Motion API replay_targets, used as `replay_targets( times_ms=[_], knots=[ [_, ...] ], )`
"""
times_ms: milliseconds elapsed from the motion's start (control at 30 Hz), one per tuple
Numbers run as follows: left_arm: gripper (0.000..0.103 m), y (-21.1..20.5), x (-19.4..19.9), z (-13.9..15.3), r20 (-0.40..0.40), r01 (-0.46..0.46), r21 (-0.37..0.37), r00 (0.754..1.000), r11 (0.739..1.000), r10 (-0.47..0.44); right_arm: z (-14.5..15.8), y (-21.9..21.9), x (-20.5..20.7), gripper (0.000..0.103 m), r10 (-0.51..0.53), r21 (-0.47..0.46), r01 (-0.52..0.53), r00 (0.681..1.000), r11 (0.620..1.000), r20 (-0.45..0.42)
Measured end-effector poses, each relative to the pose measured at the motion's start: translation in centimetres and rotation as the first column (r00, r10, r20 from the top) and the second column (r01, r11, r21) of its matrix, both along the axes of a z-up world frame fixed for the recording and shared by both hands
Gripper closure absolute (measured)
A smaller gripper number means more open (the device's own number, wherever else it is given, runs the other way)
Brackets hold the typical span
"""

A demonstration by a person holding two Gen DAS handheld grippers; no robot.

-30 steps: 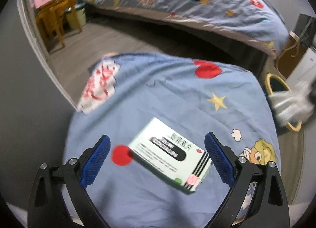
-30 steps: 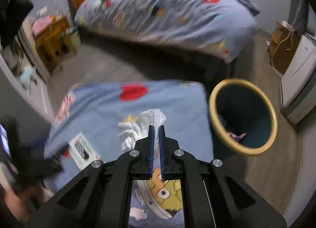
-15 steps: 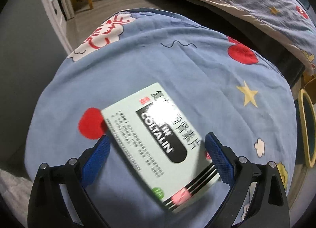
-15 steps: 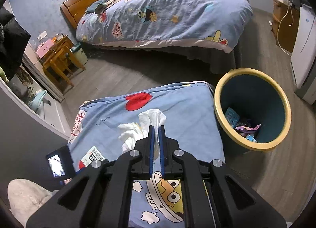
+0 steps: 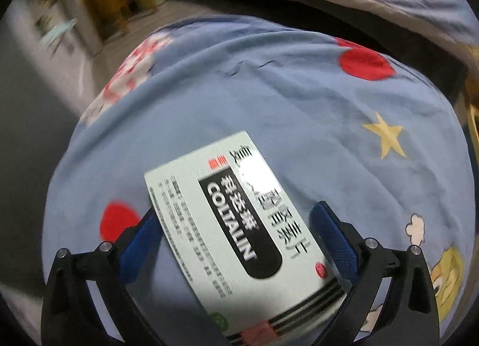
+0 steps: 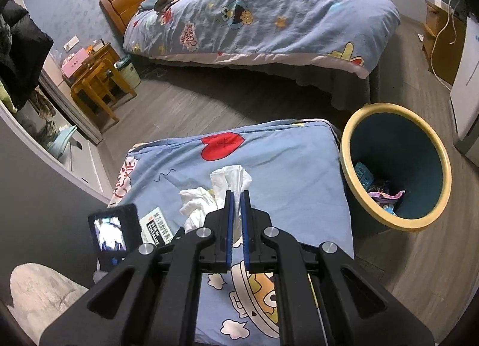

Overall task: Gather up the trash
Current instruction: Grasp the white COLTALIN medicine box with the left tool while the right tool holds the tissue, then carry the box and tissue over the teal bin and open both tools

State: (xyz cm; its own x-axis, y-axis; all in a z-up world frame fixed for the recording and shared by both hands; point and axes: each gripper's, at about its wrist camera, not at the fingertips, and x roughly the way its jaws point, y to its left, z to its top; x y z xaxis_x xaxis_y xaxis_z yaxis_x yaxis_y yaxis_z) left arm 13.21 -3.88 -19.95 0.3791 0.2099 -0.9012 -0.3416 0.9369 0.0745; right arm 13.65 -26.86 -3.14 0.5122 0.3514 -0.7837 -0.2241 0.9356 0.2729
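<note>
A white-green medicine box (image 5: 236, 220) marked COLTALIN lies on the blue cartoon cloth (image 5: 284, 100). My left gripper (image 5: 236, 226) is open, with its blue pads on either side of the box, close to its long edges. The box also shows in the right wrist view (image 6: 155, 224). My right gripper (image 6: 237, 196) is shut on a crumpled white tissue (image 6: 209, 193) and holds it above the cloth. The bin (image 6: 395, 172), teal with a yellow rim, stands on the floor to the right with some trash inside.
A bed (image 6: 269, 16) with a cartoon duvet lies across the room beyond the cloth. A wooden side table (image 6: 98, 82) and a small green bin (image 6: 128, 70) stand at the left. A white appliance (image 6: 467, 82) stands at the right. The left gripper's camera screen (image 6: 110, 232) shows at lower left.
My left gripper has come down and forward over the box, which now lies between the pads. My right gripper has risen with the tissue, and the bin shows more from above.
</note>
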Motion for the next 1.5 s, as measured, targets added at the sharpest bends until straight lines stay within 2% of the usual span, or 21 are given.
replay_targets(
  times_ms=[67, 133, 200, 333, 467, 633, 833, 1067, 1167, 1267, 1400, 1500],
  knots=[
    [0.005, -0.5, 0.6, 0.1, 0.000, 0.096, 0.043, 0.995, 0.994, -0.097, 0.0, -0.1, 0.0, 0.098, -0.004, -0.001, 0.004, 1.000, 1.000, 0.001],
    [0.006, -0.9, 0.9, 0.3, -0.008, 0.200, 0.080, 0.980, 0.976, -0.200, 0.1, -0.2, 0.0, 0.098, -0.010, -0.001, 0.010, 1.000, 1.000, 0.002],
    [0.008, -0.9, 0.8, 0.4, -0.011, 0.247, 0.075, 0.969, 0.966, -0.247, 0.1, -0.3, -0.1, 0.098, -0.014, -0.005, 0.014, 1.000, 1.000, 0.004],
    [0.020, -0.6, 0.8, 0.9, 0.005, 0.263, 0.010, 0.965, 0.965, -0.263, -0.1, -0.4, 0.0, 0.098, -0.013, -0.031, 0.014, 1.000, 0.999, 0.009],
    [0.025, -1.4, 0.9, 2.7, 0.069, 0.309, -0.013, 0.949, 0.951, -0.307, -0.2, -1.1, 0.1, 0.098, -0.033, -0.034, 0.033, 0.999, 0.999, 0.008],
    [0.026, -3.8, 0.0, 5.3, 0.153, 0.399, -0.011, 0.907, 0.917, -0.393, 0.6, -2.8, 0.2, 0.098, -0.076, -0.020, 0.076, 0.997, 0.997, 0.020],
    [0.026, -4.1, 0.4, 8.6, 0.239, 0.437, -0.073, 0.880, 0.896, -0.410, 2.6, -6.5, 0.8, 0.098, -0.161, 0.011, 0.161, 0.985, 0.987, 0.068],
    [0.026, -5.1, 1.9, 10.4, 0.251, 0.498, -0.064, 0.847, 0.865, -0.469, 3.5, -13.2, 1.8, 0.098, -0.300, 0.100, 0.292, 0.952, 0.951, 0.067],
    [0.026, -6.2, 2.4, 11.1, 0.244, 0.543, -0.014, 0.816, 0.840, -0.524, 3.1, -15.6, 2.2, 0.098, -0.349, 0.119, 0.341, 0.936, 0.932, 0.049],
    [0.026, -7.6, 3.2, 12.2, 0.235, 0.596, 0.049, 0.773, 0.801, -0.589, 2.7, -17.4, 2.6, 0.098, -0.383, 0.100, 0.377, 0.923, 0.921, 0.045],
    [0.026, -10.1, 4.6, 13.6, 0.218, 0.667, 0.126, 0.704, 0.735, -0.676, 1.7, -19.7, 3.5, 0.098, -0.428, 0.046, 0.426, 0.902, 0.903, 0.047],
    [0.026, -12.0, 5.7, 14.1, 0.221, 0.703, 0.124, 0.669, 0.701, -0.710, 0.2, -21.8, 4.1, 0.098, -0.475, 0.021, 0.475, 0.879, 0.880, 0.027]
  ],
)
